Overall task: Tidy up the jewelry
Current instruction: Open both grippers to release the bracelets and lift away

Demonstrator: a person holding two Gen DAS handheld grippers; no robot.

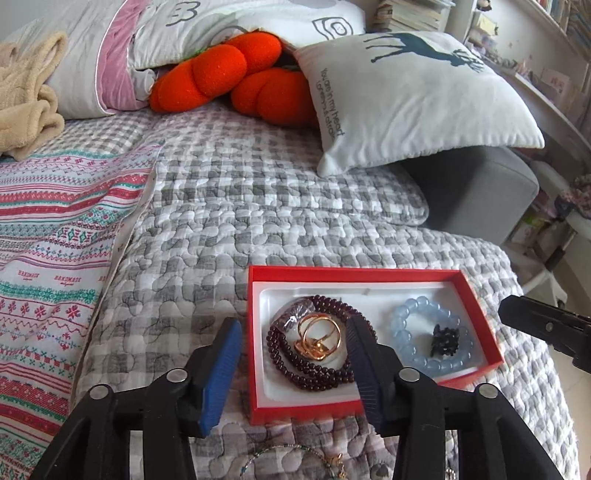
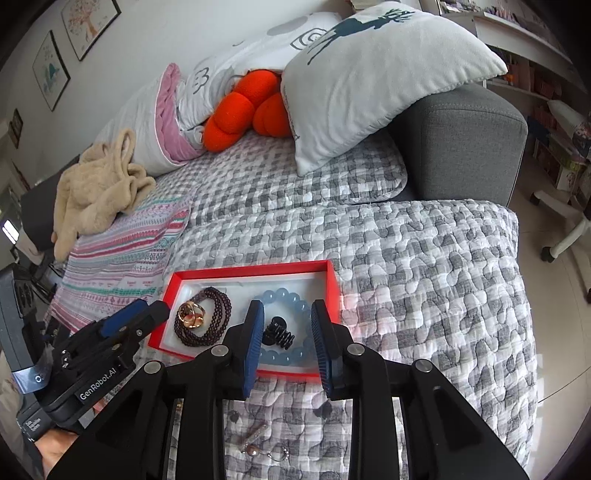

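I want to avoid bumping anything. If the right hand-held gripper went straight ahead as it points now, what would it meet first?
Probably the black hair claw inside the pale blue bead bracelet, in the red box; depth is unclear.

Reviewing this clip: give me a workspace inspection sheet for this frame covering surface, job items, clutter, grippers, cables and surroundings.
Surface: grey checked quilt over a sofa, lumpy and soft.
Job's things: red box holds dark bead strand, gold rings, blue bracelet and black clip inside the bracelet's loop. Loose pieces lie on the quilt in front of the box.
Clutter: beige cloth, striped fabric, deer pillow, orange cushion.
Grippers: left gripper open over the box's left side; right gripper open over the bracelet. Neither holds anything.
Cables: nothing seen.
Surroundings: framed pictures, shelves, chair base.
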